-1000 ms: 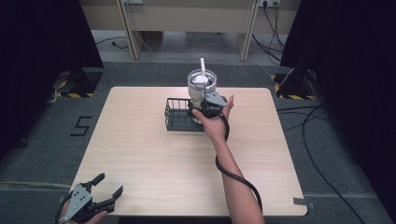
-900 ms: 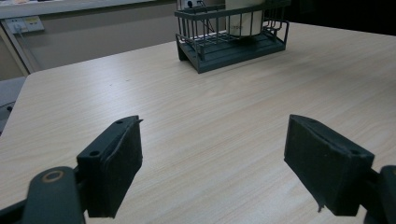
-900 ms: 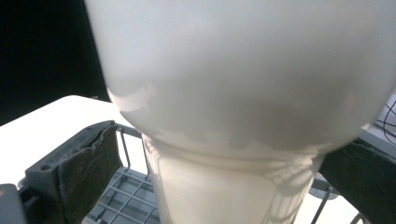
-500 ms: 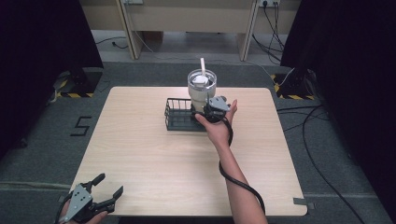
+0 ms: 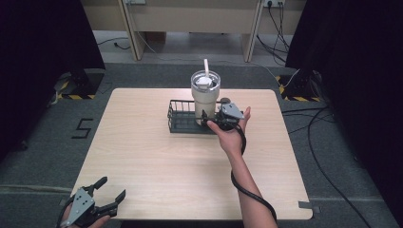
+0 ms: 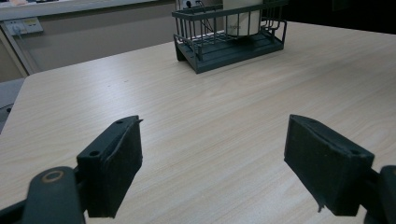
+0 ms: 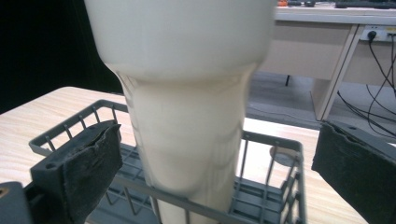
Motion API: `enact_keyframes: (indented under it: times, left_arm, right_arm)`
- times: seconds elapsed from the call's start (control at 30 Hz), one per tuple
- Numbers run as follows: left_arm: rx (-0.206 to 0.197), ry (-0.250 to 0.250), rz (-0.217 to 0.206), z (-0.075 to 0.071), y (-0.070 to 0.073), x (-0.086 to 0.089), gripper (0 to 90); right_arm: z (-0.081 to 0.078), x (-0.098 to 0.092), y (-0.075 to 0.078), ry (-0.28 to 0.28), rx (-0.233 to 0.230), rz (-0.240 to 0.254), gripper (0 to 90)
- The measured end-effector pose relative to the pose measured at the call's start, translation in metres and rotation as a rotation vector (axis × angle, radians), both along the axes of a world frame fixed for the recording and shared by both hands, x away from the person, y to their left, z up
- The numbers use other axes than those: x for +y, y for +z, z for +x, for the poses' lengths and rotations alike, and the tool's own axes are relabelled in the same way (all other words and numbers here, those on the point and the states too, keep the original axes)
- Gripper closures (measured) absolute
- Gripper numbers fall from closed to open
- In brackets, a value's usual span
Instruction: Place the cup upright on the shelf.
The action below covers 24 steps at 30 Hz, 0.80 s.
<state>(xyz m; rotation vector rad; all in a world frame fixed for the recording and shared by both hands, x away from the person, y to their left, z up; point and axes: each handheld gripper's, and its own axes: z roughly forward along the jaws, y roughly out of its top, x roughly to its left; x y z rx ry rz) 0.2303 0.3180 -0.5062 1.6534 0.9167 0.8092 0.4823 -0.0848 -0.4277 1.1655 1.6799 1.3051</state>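
- Jaws of the left gripper (image 5: 110, 199) stand spread wide and empty at the near left edge of the table (image 5: 142, 156), pointing toward the far side; it holds roughly the same idle position as a second ago.
- Jaws of the right gripper (image 5: 212, 118) are likewise spread, with nothing pinched between the pads (image 7: 88, 163).
- Change noted: over the last second the right hand (image 5: 231, 135) has drawn slightly nearer and to the right, away from the cup's body, jaws parted. Judgement: the tumbler appears set down and released, so placement looks finished or nearly so.
- Tumbler (image 5: 205, 97), cream-coloured with a lid and straw (image 5: 206, 69), stands upright inside the dark wire basket (image 5: 180, 118) toward the far middle of the table.
- In the right gripper view the tumbler (image 7: 187, 116) rises between the two pads, apart from both, its foot behind the basket's near rail (image 7: 154, 191).
- Left gripper lies well apart from the basket (image 6: 229, 42).
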Motion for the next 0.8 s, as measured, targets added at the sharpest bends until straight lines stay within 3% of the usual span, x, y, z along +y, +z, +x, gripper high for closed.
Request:
enact_keyframes:
  times: [0.8]
  left_arm:
    - [0.001,0.002,0.002,0.0,0.0,0.0,18.4]
  right_arm:
    - [-0.025,-0.023,-0.002,-0.007,0.023,-0.019,3.1]
